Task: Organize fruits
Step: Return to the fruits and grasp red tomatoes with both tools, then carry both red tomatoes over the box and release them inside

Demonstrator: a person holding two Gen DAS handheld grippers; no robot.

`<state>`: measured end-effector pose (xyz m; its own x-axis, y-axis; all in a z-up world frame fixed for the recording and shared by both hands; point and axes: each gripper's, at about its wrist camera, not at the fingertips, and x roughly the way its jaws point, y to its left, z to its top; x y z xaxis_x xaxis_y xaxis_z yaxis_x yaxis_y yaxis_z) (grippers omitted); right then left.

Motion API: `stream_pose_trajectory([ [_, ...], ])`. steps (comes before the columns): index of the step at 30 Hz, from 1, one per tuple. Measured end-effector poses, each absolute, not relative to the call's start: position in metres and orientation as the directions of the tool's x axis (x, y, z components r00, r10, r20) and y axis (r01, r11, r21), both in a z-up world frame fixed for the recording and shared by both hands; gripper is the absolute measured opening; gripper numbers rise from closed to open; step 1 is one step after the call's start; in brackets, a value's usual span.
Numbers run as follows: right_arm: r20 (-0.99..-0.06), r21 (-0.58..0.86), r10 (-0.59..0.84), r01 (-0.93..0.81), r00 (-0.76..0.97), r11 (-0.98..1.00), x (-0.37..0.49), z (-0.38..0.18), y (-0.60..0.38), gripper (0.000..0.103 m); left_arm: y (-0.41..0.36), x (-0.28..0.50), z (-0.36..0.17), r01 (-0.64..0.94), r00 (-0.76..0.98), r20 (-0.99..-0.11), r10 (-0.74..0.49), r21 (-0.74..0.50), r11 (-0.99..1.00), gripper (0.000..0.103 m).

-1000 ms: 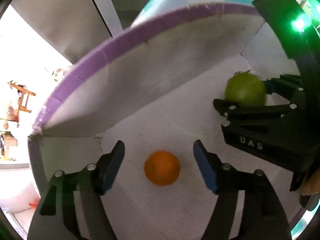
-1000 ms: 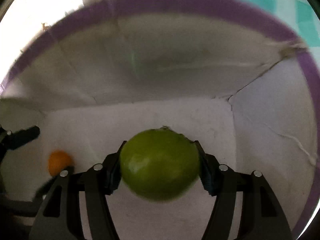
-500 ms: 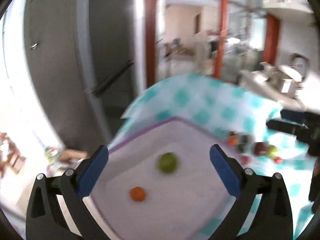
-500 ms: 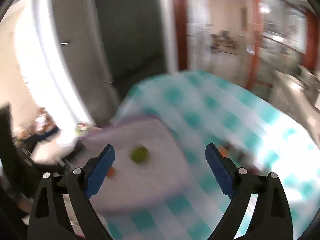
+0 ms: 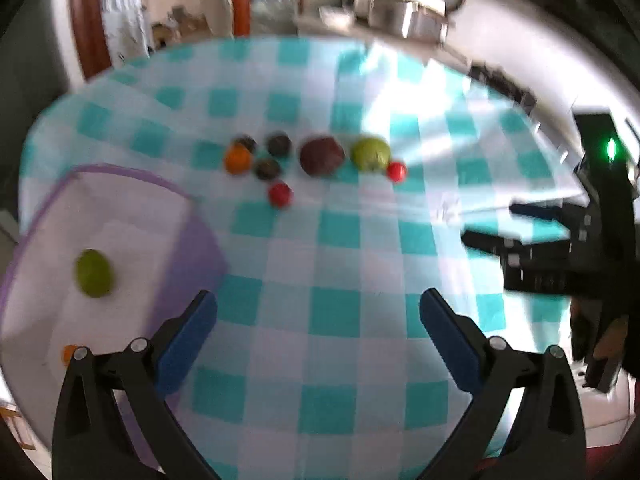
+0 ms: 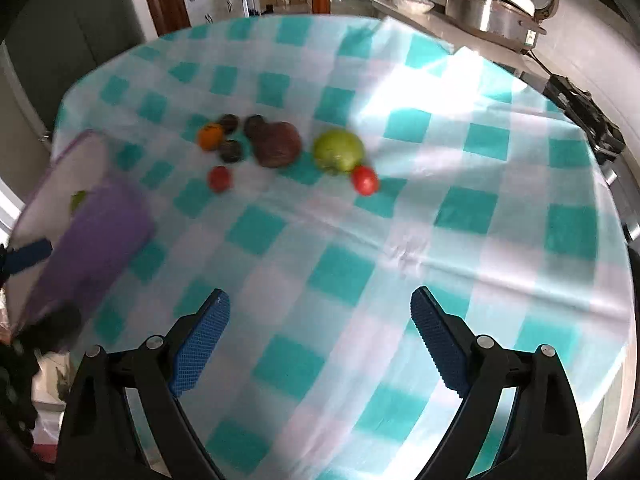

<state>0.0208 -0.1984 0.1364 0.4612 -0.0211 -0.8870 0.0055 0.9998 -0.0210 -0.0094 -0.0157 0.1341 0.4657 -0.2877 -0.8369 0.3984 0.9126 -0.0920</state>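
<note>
both jaws of the left hand-held gripper (image 5: 318, 312) and right hand-held gripper (image 6: 320, 308) were spread, nothing pinched. a green fruit (image 5: 94, 273) lay in the purple-rimmed box (image 5: 200, 236); other fruits (image 6: 278, 145) were clustered on the checked tabletop (image 6: 400, 240).

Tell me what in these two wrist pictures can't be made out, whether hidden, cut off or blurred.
- Orange fruit in the purple box: left wrist view, mostly hidden behind the left claw.
- Green fruit in the box: right wrist view, only a sliver shows over the wall.
- Three small dark fruits: both views, too blurred to name.
- Right claw: left wrist view, smeared by motion.
</note>
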Motion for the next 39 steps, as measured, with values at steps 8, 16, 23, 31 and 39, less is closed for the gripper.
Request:
stream_pose_trajectory([
  [8, -0.897, 0.03, 0.039, -0.028, 0.44, 0.999, 0.134, 0.072, -0.254, 0.076, -0.057, 0.085, 0.052, 0.299, 0.368, -0.906, -0.209, -0.098, 0.949, 0.101],
  [16, -0.913, 0.026, 0.064, -0.099, 0.403, 0.995, 0.181, 0.026, -0.254, 0.061, -0.051, 0.137, 0.014, 0.149, 0.354, -0.92, -0.169, -0.123, 0.981, 0.096],
  [23, -0.896, -0.045, 0.033, -0.165, 0.442, 0.985, 0.167, 0.013, -0.242, 0.049, -0.043, 0.159, 0.0, 0.055, 0.401, -0.903, -0.153, -0.143, 0.988, 0.092],
  [31, -0.871, -0.009, 0.052, -0.12, 0.489, 0.993, 0.155, 0.012, -0.252, 0.032, -0.042, 0.19, -0.004, 0.068, 0.466, -0.881, -0.083, -0.058, 0.996, 0.056],
  [39, -0.864, 0.027, 0.066, -0.086, 0.499, 0.996, 0.143, 0.01, -0.269, 0.032, -0.051, 0.175, -0.004, 0.169, 0.472, -0.878, -0.084, -0.003, 0.986, 0.031],
])
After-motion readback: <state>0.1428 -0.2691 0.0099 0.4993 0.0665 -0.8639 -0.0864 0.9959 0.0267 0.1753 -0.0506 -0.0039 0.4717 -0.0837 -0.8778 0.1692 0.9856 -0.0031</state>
